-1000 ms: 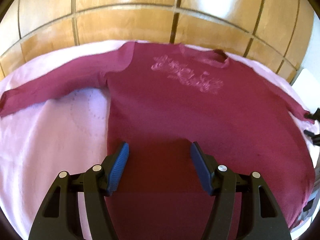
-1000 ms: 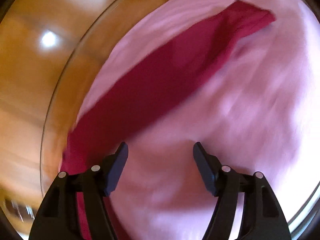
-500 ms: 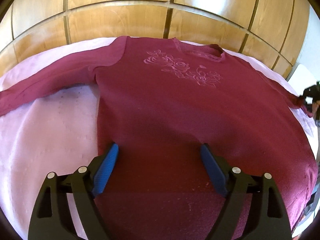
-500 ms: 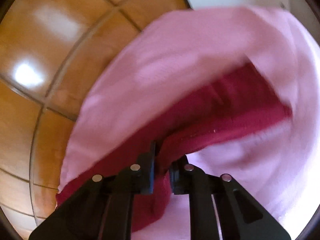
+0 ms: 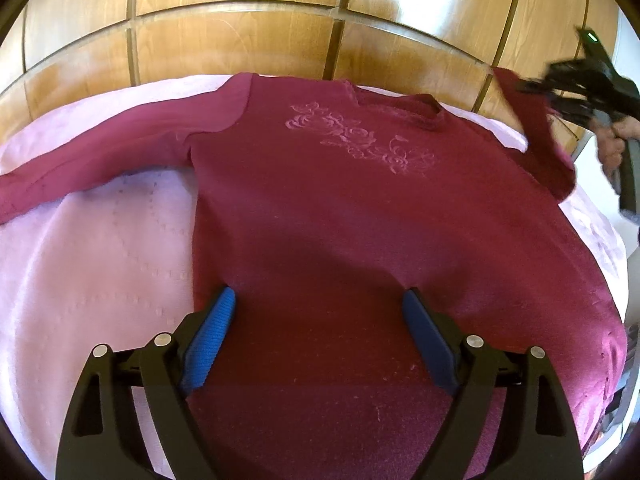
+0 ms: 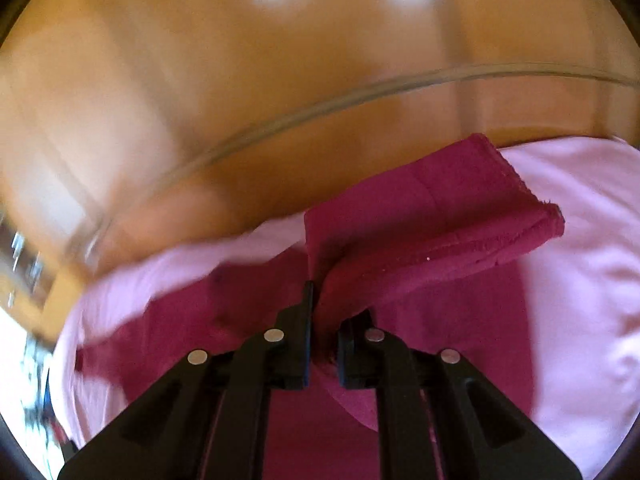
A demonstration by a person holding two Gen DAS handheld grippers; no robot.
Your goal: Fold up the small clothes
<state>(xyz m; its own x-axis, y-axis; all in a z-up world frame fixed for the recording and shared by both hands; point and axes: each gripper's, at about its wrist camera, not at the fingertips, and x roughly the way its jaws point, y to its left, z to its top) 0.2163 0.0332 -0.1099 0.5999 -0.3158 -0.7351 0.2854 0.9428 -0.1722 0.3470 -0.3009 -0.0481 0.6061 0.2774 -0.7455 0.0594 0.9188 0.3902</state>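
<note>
A dark red long-sleeved sweater (image 5: 340,216) with a pale flower print lies flat, front up, on a pink cover (image 5: 100,264). Its left sleeve (image 5: 92,164) stretches out to the left. My left gripper (image 5: 316,336) is open and empty, hovering over the sweater's lower body near its left edge. My right gripper (image 6: 326,312) is shut on the sweater's right sleeve (image 6: 432,216) and holds its cuff end lifted off the cover. In the left wrist view the right gripper (image 5: 560,88) shows at the upper right with the raised sleeve (image 5: 536,132) hanging from it.
Wooden panels (image 5: 240,32) rise right behind the pink cover. The cover's far edge runs along them. A white surface (image 5: 592,152) stands at the right edge. The right wrist view is blurred by motion.
My right gripper, shut on the right sleeve since half a second ago, has now lifted it up off the cover. My left gripper has shifted slightly and stayed open.
</note>
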